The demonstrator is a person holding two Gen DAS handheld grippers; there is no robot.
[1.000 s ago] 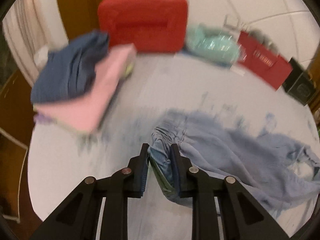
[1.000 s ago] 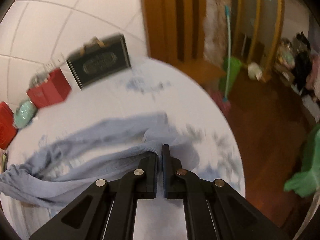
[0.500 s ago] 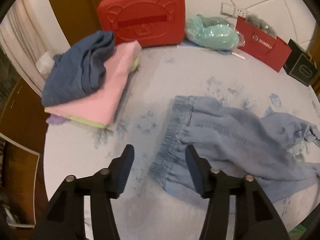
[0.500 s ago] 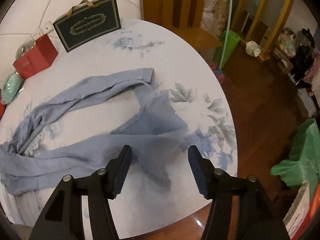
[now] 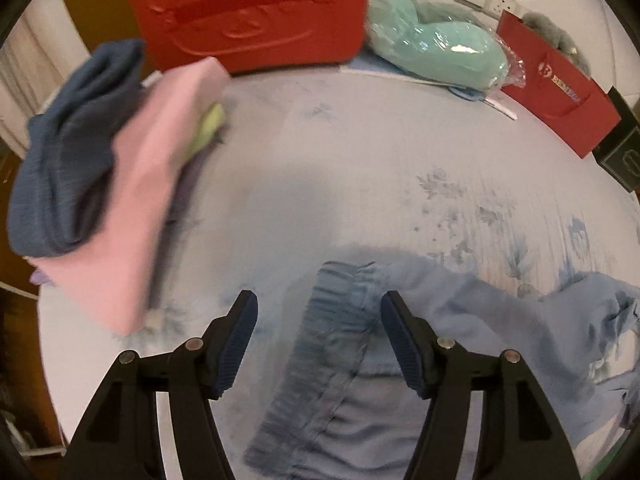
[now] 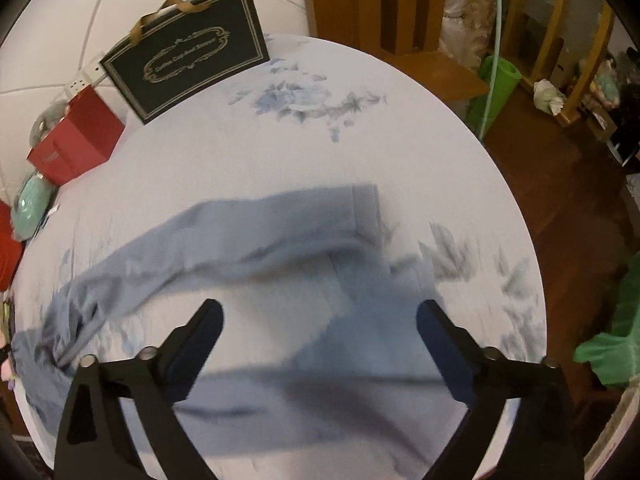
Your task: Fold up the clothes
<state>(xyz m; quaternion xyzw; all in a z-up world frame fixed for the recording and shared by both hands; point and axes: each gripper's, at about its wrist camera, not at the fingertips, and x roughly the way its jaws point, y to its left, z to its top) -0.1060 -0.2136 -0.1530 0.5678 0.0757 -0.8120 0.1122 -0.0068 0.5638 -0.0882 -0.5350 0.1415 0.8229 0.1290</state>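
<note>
Lying limp and light, the trousers [image 5: 460, 320] look best pinched at the waistband [image 5: 320, 360] — left gripper [image 5: 318, 340] apart, right gripper [image 6: 320, 340] opening, neither holding cloth.

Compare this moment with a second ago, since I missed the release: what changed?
Both tongs let go of the light blue trousers. The left tongs, which pinched the waistband, now straddle it untouched; the right tongs, shut on a leg end, are opening wide above it. The folded pile and red case stayed put.
</note>
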